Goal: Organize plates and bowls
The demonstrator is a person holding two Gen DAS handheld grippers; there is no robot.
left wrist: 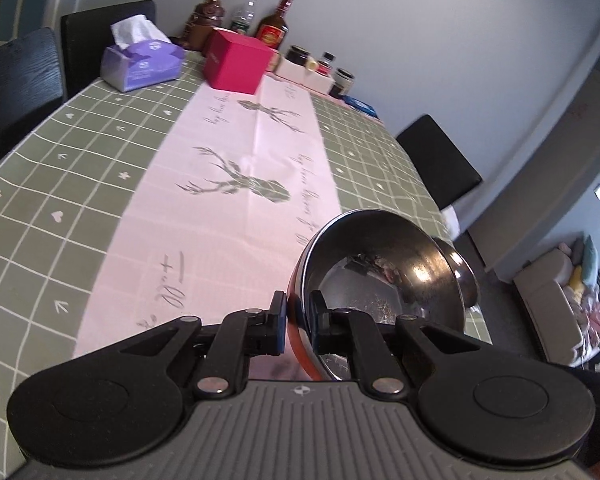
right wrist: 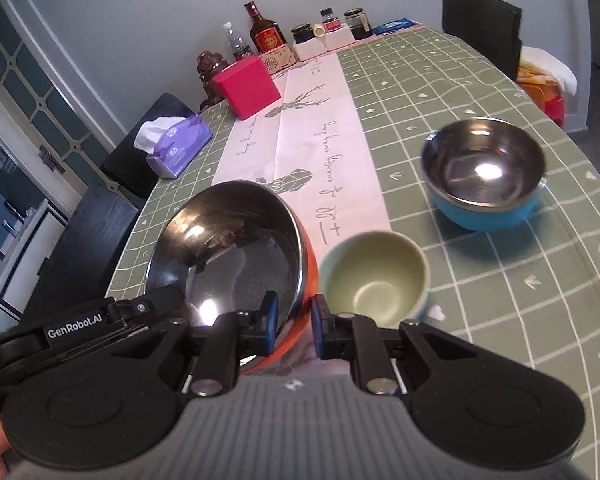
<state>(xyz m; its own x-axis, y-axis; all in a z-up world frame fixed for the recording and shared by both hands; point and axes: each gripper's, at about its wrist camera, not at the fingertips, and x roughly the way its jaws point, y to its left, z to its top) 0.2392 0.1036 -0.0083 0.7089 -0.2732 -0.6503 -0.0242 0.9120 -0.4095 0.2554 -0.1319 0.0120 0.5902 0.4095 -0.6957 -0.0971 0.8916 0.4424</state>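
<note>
Both the left gripper (left wrist: pixel 297 322) and right gripper (right wrist: pixel 295 324) pinch the orange bowl's (right wrist: pixel 236 256) rim. Only the right view shows the green bowl (right wrist: pixel 374 276) just ahead-right and the blue bowl (right wrist: pixel 485 174) beyond.

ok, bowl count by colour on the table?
Orange bowl, steel-lined, rim gripped by both hand-held grippers: 1
Blue bowl, steel-lined: 1
Pale green bowl: 1
Total: 3

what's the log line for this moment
left claw: shut on orange bowl | right claw: shut on orange bowl | bowl: tilted, off table
</note>
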